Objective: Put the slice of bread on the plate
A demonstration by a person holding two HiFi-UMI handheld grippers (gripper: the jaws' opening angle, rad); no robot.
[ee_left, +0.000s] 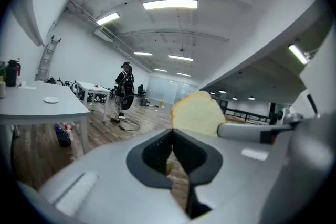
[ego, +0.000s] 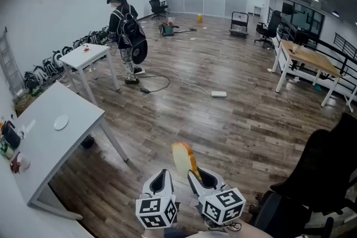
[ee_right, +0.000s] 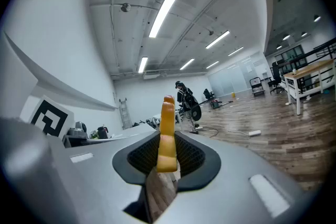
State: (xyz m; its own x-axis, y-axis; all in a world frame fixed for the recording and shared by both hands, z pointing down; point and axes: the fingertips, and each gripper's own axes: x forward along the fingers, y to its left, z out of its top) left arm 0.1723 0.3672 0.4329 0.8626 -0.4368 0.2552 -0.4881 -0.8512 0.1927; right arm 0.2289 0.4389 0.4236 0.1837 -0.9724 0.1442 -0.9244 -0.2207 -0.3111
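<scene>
My right claw (ee_right: 167, 150) clamps the bread slice (ee_right: 167, 115), its lower edge hidden between the pads at lower centre; left claw (ee_left: 172, 135) closed, empty.

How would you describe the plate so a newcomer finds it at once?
Look to the large grey table along the left wall, nearest the camera. The plate is the small round white disc lying alone mid-table, apart from the clutter by the wall.
</scene>
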